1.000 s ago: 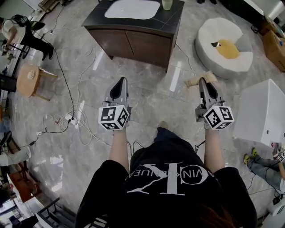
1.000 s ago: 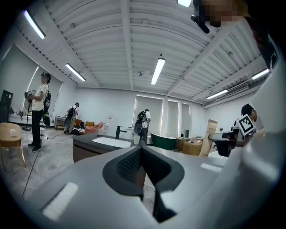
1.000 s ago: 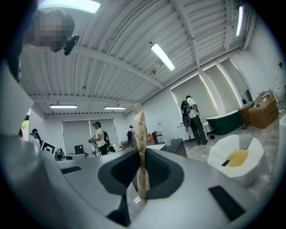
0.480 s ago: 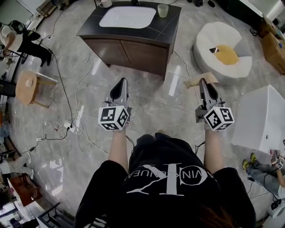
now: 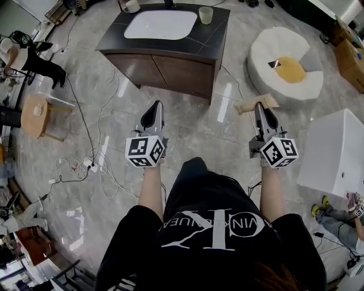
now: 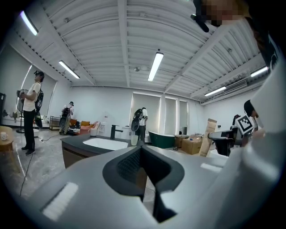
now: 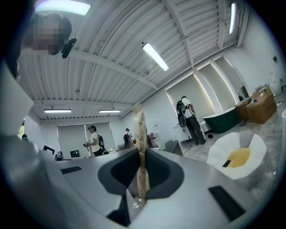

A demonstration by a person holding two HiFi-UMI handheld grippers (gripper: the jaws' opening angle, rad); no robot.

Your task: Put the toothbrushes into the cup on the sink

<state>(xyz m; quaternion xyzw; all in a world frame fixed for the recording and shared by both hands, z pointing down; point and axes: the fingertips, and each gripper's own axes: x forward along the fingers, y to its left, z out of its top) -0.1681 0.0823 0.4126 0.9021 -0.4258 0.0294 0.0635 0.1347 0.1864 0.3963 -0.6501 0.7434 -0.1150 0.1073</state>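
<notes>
Left claw: the left claw (image 5: pixel 153 109) has its jaws pressed together, and its own view shows nothing between them.
Right claw: the right claw (image 5: pixel 261 108) is clamped on a thin toothbrush in a tan paper wrapper (image 7: pixel 140 154), which stands upright and pokes out past the jaw tips.
Task's things: the wrapped toothbrush is in the right claw, well apart from its goal. The pale green cup (image 5: pixel 205 15) stands on the dark sink counter (image 5: pixel 211 44) at about 12 o'clock from the person, off the 2 o'clock corner of the white basin (image 5: pixel 161 24).
Stage, as I judge it: the carry to the counter; nothing is in the cup yet.
Risk, slip: the grip is on a flat, slick wrapper by its lower part, so a jolt while walking could let it slide or swing out.
Risk, floor: loose cables (image 5: pixel 94 159) trail over the glossy floor at 9 to 10 o'clock of the person, and a foot could catch there.
Risk, wrong vessel: a white mug (image 5: pixel 131 5) sits at the basin's 11 o'clock, and the toothbrush could go into that instead.
Risk, tipping: the cup looks light and stands near the counter's edge, so a claw coming in low could knock it over.
Count, toothbrushes: one in view, though the task speaks of more.
Count, vessels: one cup, one mug.
Count, claws: two, one loaded, one empty.
Count, basins: one.
</notes>
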